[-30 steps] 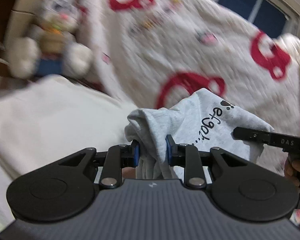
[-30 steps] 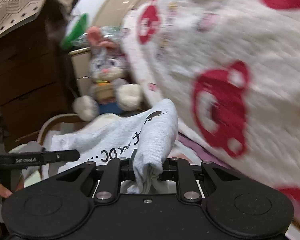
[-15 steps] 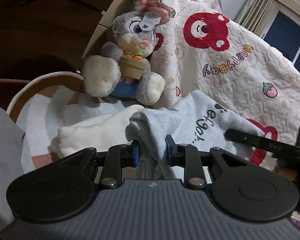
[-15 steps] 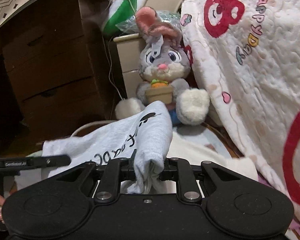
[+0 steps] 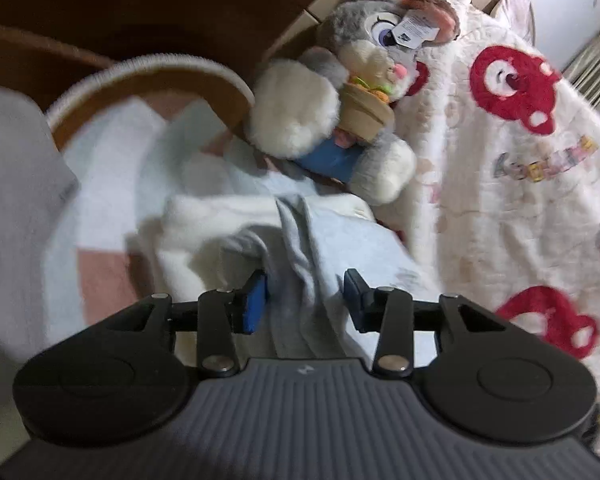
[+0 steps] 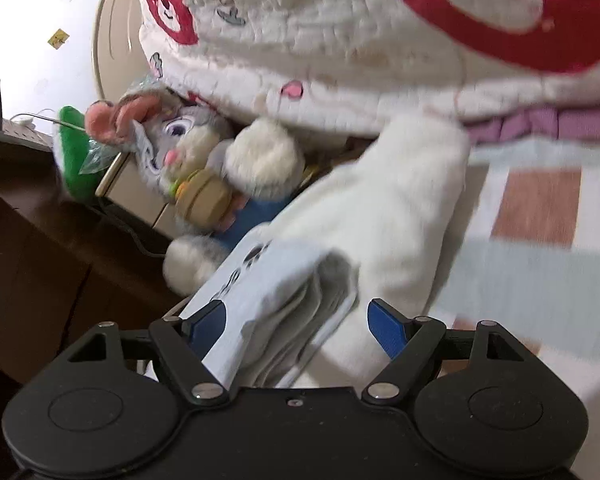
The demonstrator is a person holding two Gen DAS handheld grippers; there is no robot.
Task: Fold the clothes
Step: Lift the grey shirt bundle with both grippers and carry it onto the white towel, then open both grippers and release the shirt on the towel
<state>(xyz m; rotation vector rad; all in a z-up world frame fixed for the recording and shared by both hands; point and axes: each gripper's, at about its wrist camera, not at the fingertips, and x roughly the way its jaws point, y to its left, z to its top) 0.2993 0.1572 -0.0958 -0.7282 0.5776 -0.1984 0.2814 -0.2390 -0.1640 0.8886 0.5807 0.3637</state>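
Note:
The folded light grey T-shirt (image 5: 332, 248) with dark lettering lies on top of a folded cream-white garment (image 5: 204, 236) on the bed. My left gripper (image 5: 306, 300) stands open, its blue pads on either side of a grey fold without pinching it. In the right wrist view the same grey shirt (image 6: 284, 300) shows its stacked edges between the pads of my right gripper (image 6: 296, 324), which is also open and wide apart. The cream garment (image 6: 388, 240) stretches away beyond it.
A grey plush rabbit (image 5: 340, 120) holding a pot sits just behind the clothes, also seen as the rabbit (image 6: 204, 168) on the right view. A white quilt with red bears (image 5: 520, 160) rises to the right. Dark wooden drawers (image 6: 40, 280) stand beside the checked bedsheet (image 6: 540, 240).
Both grippers carried the grey shirt down onto the cream garment near the rabbit, then opened and let it go. The shirt now rests flat instead of hanging between them.

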